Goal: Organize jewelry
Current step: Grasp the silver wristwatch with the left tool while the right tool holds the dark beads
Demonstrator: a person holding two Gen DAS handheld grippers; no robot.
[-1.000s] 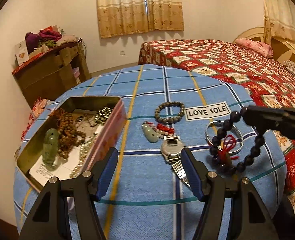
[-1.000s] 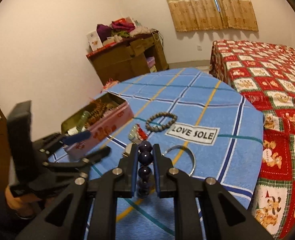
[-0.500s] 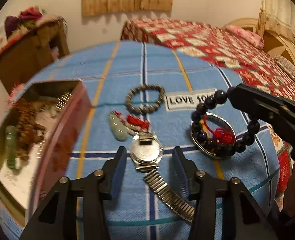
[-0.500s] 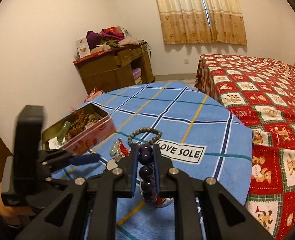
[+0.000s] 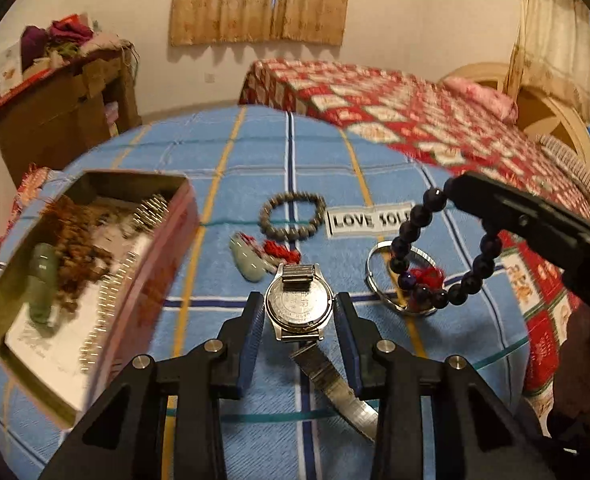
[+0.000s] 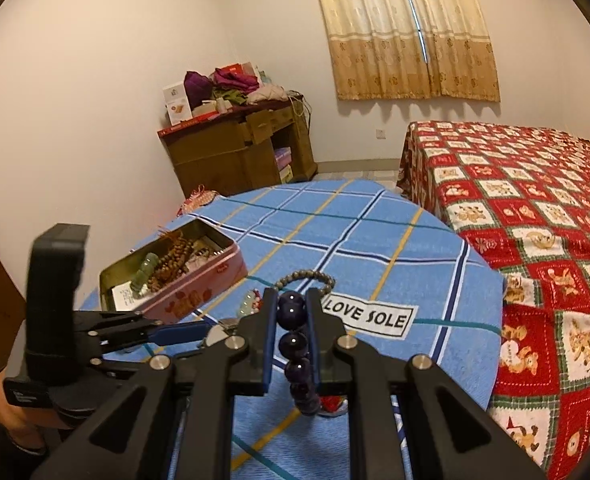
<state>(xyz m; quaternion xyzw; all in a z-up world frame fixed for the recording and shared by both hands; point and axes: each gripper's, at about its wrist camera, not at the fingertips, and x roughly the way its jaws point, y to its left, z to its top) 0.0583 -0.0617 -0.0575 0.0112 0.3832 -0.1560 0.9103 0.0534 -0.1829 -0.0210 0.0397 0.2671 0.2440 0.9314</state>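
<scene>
A silver wristwatch (image 5: pixel 298 306) lies face down on the blue checked tablecloth (image 5: pixel 375 160). My left gripper (image 5: pixel 299 316) is open, its two blue pads either side of the watch case, close to it. My right gripper (image 6: pixel 291 312) is shut on a dark purple bead bracelet (image 6: pixel 295 344) with a red tassel and holds it above the table; the bracelet also shows in the left wrist view (image 5: pixel 435 248), hanging over a silver bangle (image 5: pixel 379 280). An open tin box (image 5: pixel 79 280) with beads and a jade piece stands at the left.
A grey bead bracelet (image 5: pixel 293 220), a jade pendant with red cord (image 5: pixel 251 260) and a "LOVE SOLE" label (image 5: pixel 367 220) lie on the cloth. A bed with a red quilt (image 5: pixel 435 120) is behind right. A wooden cabinet (image 5: pixel 63 112) stands at the back left.
My left gripper has moved forward and down to the watch and its pads have narrowed around the case. My right gripper has lifted the purple bracelet a little higher.
</scene>
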